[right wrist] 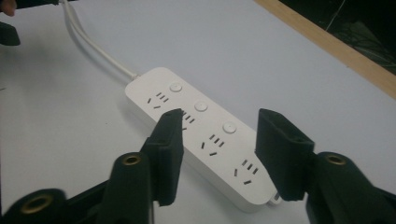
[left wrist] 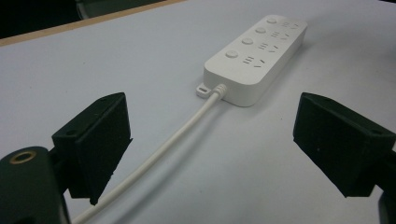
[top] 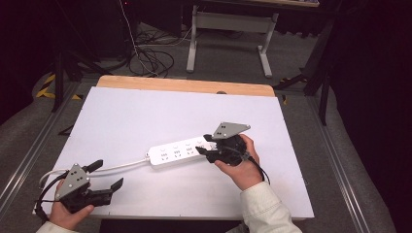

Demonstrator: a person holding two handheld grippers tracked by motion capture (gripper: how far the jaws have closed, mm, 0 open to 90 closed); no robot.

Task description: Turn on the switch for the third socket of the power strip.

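The power strip (right wrist: 205, 135) lies on the desk (top: 121, 116), its near end between the right gripper's (right wrist: 219, 144) half-open jaws, untouched. The left gripper's (left wrist: 210, 144) jaws gape wide over its cord (left wrist: 163, 149).

No readable text is showing anywhere — no brand, label or number is standing on the strip (right wrist: 201, 135), whose white top is carrying just socket slots and round buttons, and nothing is printed on the counter (top: 145, 111) either.
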